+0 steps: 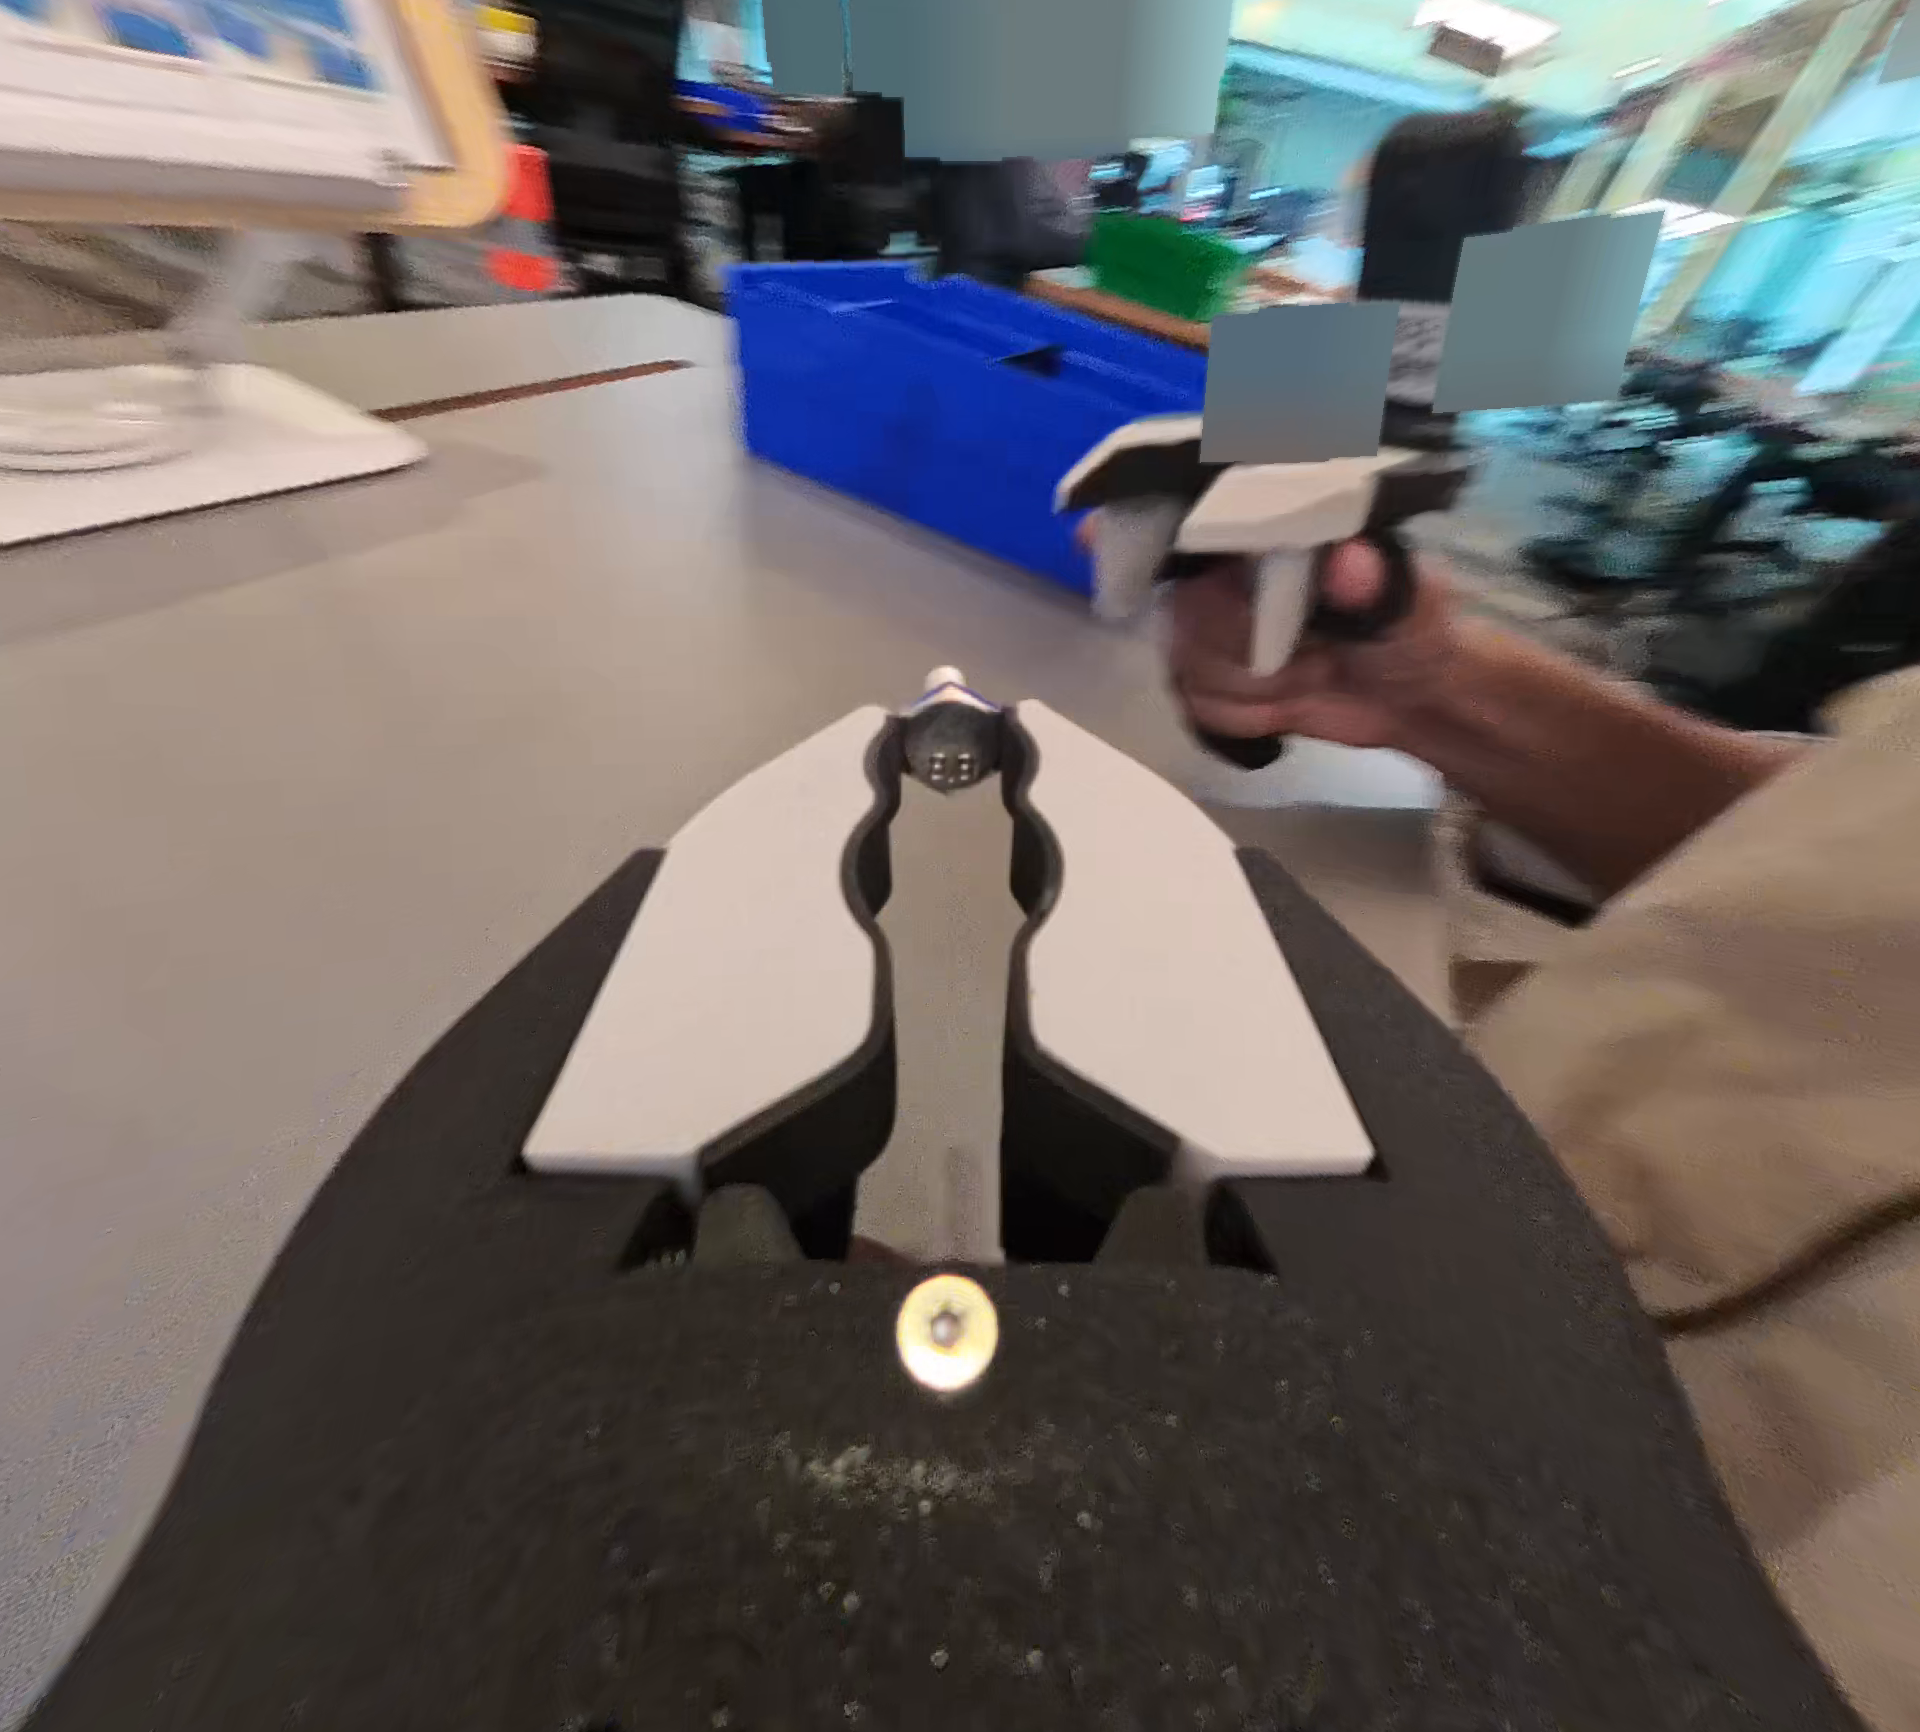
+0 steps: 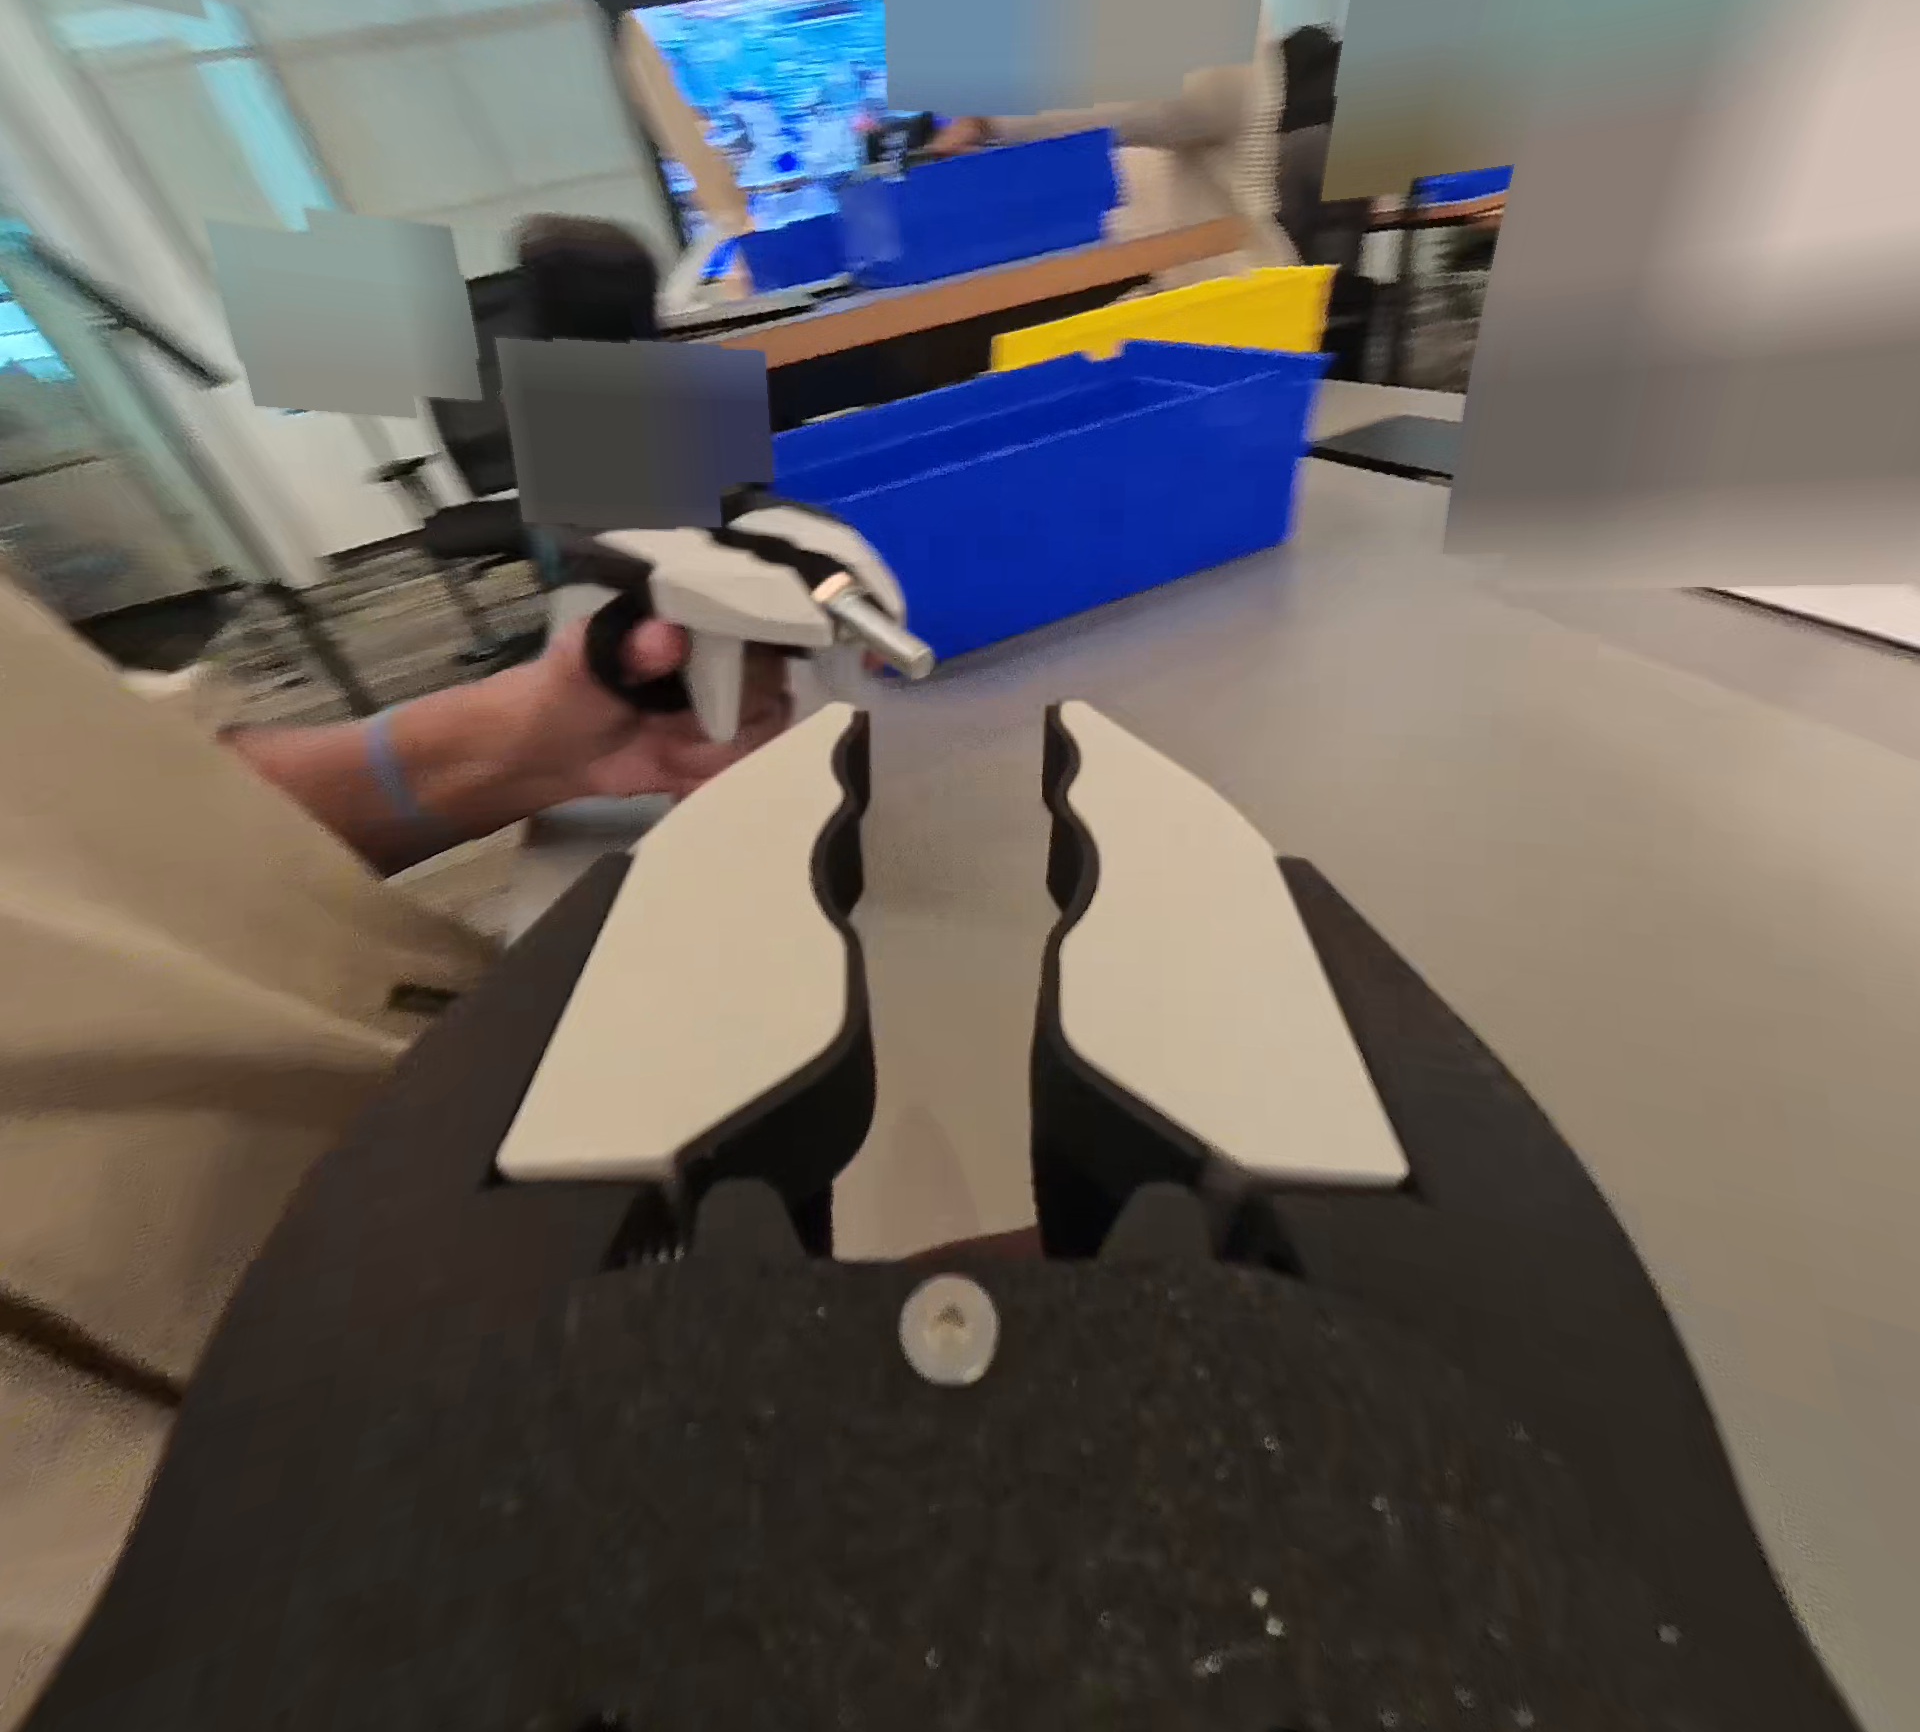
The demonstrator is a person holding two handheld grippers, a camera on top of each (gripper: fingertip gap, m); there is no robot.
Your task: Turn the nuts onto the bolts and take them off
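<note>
My left gripper (image 1: pixel 951 726) is shut on a metal bolt (image 1: pixel 951 752) by its dark hex head, which faces the camera; the shaft points away. In the right wrist view the same left gripper (image 2: pixel 831 586) shows at centre left, with the bolt's silver shaft (image 2: pixel 883 633) sticking out to the right above the grey table. My right gripper (image 2: pixel 954 732) is open and empty, held above the table just below and right of the bolt's tip. It also shows in the left wrist view (image 1: pixel 1132 529), to the right, in a hand. I see no nut.
A blue bin (image 1: pixel 935 415) stands on the grey table (image 1: pixel 416 747) beyond the grippers; it also shows in the right wrist view (image 2: pixel 1039 519), with a yellow bin (image 2: pixel 1195 316) behind it. A framed sign on a white stand (image 1: pixel 208 124) stands at far left. A beige sleeve (image 1: pixel 1714 1059) is at right.
</note>
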